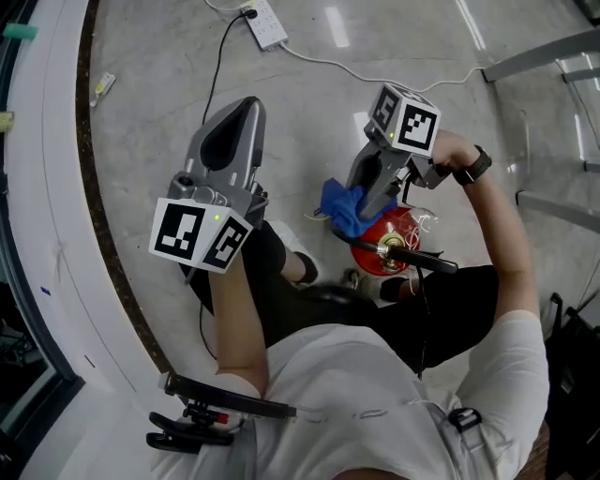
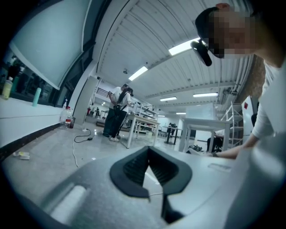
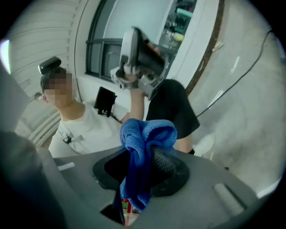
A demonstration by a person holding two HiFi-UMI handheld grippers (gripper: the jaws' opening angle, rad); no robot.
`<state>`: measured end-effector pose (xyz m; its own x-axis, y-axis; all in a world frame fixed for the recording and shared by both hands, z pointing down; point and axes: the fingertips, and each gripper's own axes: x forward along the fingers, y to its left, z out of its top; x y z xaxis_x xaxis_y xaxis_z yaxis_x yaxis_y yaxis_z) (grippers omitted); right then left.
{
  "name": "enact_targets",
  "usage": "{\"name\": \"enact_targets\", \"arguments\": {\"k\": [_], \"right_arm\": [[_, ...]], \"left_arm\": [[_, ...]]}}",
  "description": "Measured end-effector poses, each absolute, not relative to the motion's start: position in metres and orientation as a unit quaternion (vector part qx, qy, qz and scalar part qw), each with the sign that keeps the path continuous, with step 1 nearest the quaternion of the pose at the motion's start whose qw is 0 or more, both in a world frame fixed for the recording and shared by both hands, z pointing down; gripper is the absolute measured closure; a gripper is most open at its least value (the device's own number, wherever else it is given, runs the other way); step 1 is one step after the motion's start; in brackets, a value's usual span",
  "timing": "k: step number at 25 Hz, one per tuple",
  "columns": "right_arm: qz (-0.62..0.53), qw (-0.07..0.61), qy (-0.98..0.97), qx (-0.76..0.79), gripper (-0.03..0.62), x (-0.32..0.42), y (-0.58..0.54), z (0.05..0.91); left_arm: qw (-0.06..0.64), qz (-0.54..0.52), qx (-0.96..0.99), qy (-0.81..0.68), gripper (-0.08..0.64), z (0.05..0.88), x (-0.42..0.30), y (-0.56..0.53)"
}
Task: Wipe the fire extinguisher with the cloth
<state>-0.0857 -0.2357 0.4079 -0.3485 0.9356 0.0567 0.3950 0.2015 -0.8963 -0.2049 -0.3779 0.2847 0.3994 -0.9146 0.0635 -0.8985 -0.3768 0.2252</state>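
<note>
A red fire extinguisher (image 1: 392,232) with a black handle (image 1: 419,257) stands on the floor between the person's feet. My right gripper (image 1: 371,210) sits just above it at its left side, shut on a bunched blue cloth (image 1: 339,204). In the right gripper view the cloth (image 3: 145,134) bulges out between the jaws of the gripper (image 3: 144,154) and hangs down, with a strip of the extinguisher's red label (image 3: 126,211) below it. My left gripper (image 1: 250,105) is held off to the left, away from the extinguisher. Its jaws (image 2: 149,149) meet at the tips with nothing in them.
A white power strip (image 1: 264,23) and its cables lie on the grey floor ahead. A curved white ledge (image 1: 47,234) runs along the left. Metal frame legs (image 1: 544,56) stand at the right. Another person (image 2: 117,112) stands by tables (image 2: 143,120) in the distance.
</note>
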Motion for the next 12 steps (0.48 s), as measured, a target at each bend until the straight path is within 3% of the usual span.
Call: {"name": "enact_targets", "arguments": {"k": [3, 7, 12], "right_arm": [[0.416, 0.387, -0.638, -0.52, 0.476, -0.088, -0.215, 0.42], [0.416, 0.506, -0.576, -0.489, 0.477, -0.086, -0.211, 0.536], [0.409, 0.525, -0.658, -0.352, 0.476, -0.094, -0.226, 0.721]], "left_arm": [[0.116, -0.034, 0.821, -0.558, 0.561, 0.288, -0.215, -0.376], [0.129, -0.028, 0.813, -0.568, 0.561, 0.299, -0.218, -0.37], [0.135, -0.042, 0.816, -0.561, 0.561, 0.317, -0.206, -0.378]]}}
